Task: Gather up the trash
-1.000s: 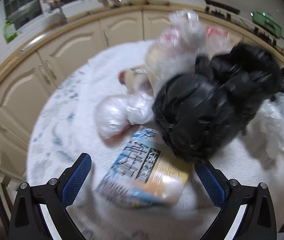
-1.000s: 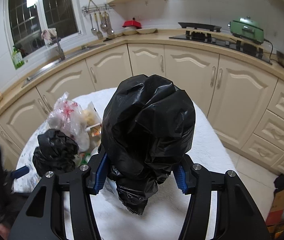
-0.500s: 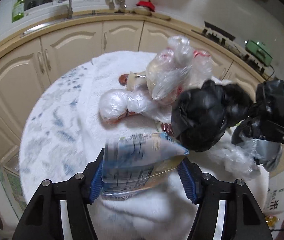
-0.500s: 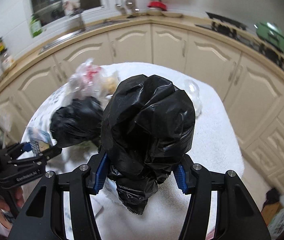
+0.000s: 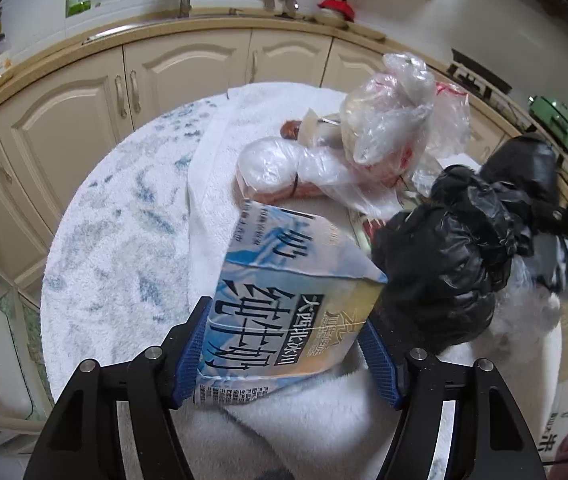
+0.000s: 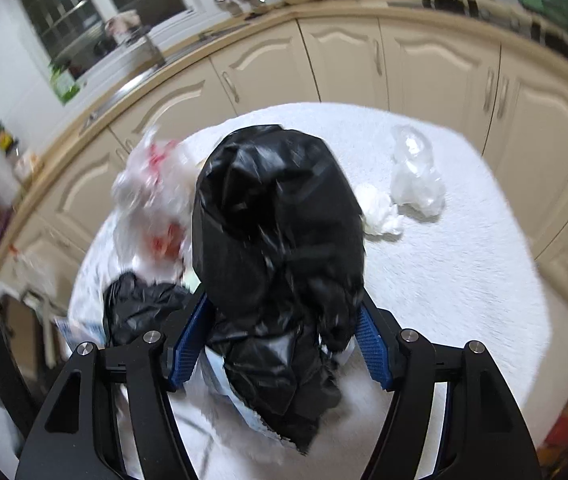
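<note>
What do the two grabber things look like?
The left gripper and right gripper look the same: two black, angular plastic arms each, with round silver bolts at the joints. Their fingers carry ribbed blue pads on the inner faces. No cables or markings show.

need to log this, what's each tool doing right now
Left tool: shut on the blue and white milk carton.
Right tool: jaws just opening, crumpled black plastic bag between them; grip unclear.
</note>
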`<act>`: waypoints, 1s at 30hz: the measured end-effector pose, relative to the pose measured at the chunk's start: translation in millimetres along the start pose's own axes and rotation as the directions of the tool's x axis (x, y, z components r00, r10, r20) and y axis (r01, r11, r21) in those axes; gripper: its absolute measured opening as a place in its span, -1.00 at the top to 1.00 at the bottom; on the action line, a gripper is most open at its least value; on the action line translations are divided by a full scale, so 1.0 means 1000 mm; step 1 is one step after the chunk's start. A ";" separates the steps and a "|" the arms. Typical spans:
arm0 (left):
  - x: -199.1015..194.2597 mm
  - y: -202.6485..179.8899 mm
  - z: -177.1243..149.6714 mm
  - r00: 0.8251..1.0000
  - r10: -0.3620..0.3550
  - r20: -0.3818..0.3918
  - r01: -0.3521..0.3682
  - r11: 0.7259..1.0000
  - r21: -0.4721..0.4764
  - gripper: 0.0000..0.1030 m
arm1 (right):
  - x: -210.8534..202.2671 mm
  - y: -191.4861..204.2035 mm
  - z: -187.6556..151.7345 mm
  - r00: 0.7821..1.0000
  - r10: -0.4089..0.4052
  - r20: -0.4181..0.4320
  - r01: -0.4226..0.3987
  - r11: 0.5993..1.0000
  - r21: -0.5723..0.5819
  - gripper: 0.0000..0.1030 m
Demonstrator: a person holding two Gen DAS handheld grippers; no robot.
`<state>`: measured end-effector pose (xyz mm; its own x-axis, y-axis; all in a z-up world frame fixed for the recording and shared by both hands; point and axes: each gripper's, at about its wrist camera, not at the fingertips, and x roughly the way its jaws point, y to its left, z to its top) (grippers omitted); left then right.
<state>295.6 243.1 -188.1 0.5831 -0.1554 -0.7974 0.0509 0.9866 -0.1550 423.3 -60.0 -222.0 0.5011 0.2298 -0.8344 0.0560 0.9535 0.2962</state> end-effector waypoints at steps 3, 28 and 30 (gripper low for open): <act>-0.003 0.003 0.001 1.000 -0.017 0.004 0.017 1.000 -0.012 -0.19 | 0.013 -0.007 0.012 0.999 0.035 -0.030 -0.034 0.999 0.033 -0.33; -0.039 0.003 0.038 0.990 0.008 0.139 -0.008 1.000 0.001 -0.13 | -0.095 0.005 0.011 0.902 -0.108 0.417 0.125 0.992 -0.014 -0.03; -0.043 0.000 0.037 0.989 0.010 0.149 -0.011 1.000 0.006 -0.13 | -0.099 0.015 0.004 0.911 -0.080 0.405 0.129 0.987 -0.097 -0.03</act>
<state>300.2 251.6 -132.5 0.6979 -0.1364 -0.7031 0.0496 0.9885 -0.1426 378.3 -68.8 -133.0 0.8014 0.0545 -0.5956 0.0361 0.9896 0.1391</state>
